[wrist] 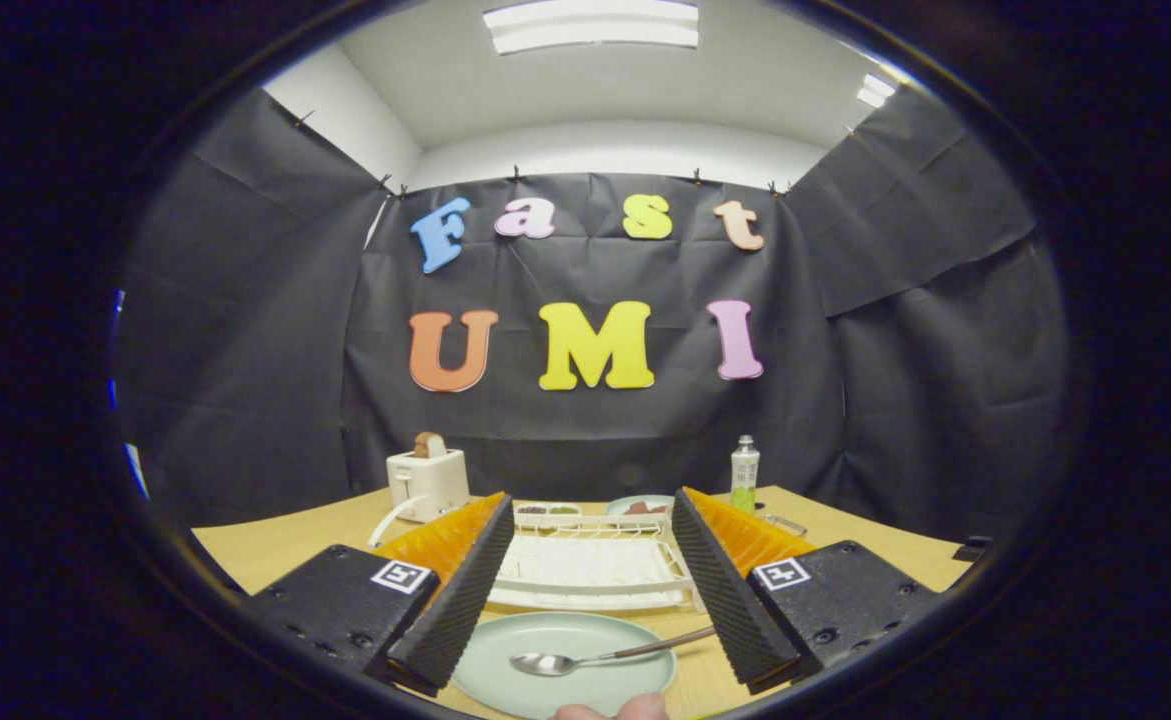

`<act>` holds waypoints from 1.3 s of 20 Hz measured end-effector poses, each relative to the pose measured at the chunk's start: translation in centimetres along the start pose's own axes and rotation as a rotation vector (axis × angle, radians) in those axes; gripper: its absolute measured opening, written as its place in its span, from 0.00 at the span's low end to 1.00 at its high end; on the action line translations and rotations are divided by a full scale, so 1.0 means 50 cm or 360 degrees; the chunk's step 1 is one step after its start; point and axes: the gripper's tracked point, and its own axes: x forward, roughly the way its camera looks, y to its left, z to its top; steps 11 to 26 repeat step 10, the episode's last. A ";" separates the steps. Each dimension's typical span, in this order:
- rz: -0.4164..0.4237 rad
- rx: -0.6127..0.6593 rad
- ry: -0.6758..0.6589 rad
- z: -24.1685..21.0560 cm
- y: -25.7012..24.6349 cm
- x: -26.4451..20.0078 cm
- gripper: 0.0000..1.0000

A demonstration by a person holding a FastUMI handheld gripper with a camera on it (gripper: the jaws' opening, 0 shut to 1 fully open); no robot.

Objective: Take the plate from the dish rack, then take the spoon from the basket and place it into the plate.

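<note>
Metal spoon [585, 657] lies in the round green plate [565, 662] (gripper [585, 585] fingers spread, empty).

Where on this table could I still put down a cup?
Bare wood lies left of the toaster and right of the bottle. It is crowded between the open hand-held gripper fingers: plate with spoon, then the dish rack.

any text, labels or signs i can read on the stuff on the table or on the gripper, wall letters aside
No readable words or numbers.
Bottle: label too small and blurred to read.
Hand-held gripper, open over the plate and spoon: a square black-and-white marker tag on one finger block and another on the other; patterns, not text.
Toaster and dish rack: no visible print.
</note>
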 end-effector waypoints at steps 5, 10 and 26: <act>0.0028 -0.0001 0.0017 -0.014 0.019 0.009 1.00; 0.0012 -0.0002 -0.0037 -0.005 0.015 0.005 1.00; 0.0012 -0.0002 -0.0037 -0.005 0.015 0.005 1.00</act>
